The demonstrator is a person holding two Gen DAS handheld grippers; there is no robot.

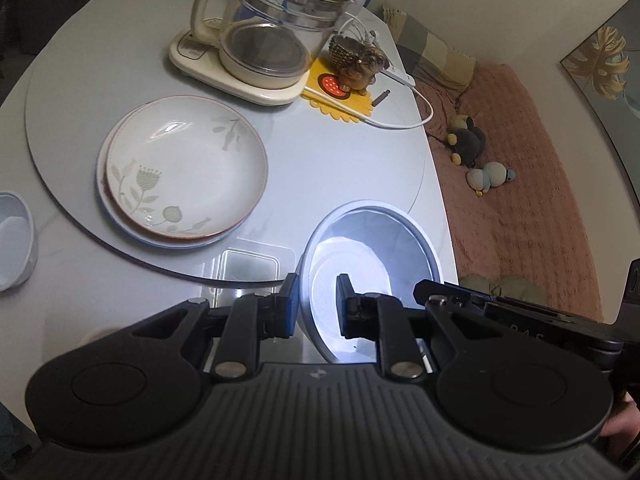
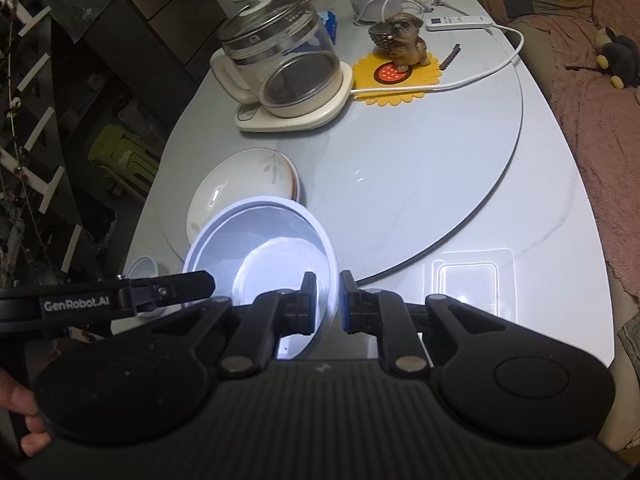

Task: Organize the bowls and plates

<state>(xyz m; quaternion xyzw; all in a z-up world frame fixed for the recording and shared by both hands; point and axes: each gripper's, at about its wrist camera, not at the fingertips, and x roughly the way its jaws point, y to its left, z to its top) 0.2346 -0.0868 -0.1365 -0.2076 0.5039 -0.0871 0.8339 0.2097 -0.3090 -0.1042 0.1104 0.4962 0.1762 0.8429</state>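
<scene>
**Both grippers on one white bowl**

So we had the white bowl (image 1: 372, 264) pinched from two sides, up off the white table (image 2: 540, 280). Our left gripper (image 1: 318, 304) was clamped on its left rim, one finger inside and one outside, and our right gripper (image 2: 327, 302) was clamped on the opposite rim the same way. Ahead and to the left of the left gripper sat the floral plate (image 1: 188, 168), stacked on another plate on the glass turntable (image 2: 440, 160). Further ahead stood the glass kettle (image 1: 276, 28) and the dog figurine (image 2: 400, 42). Far left of the left gripper, another small white bowl (image 1: 14, 236) sat on the table.
</scene>
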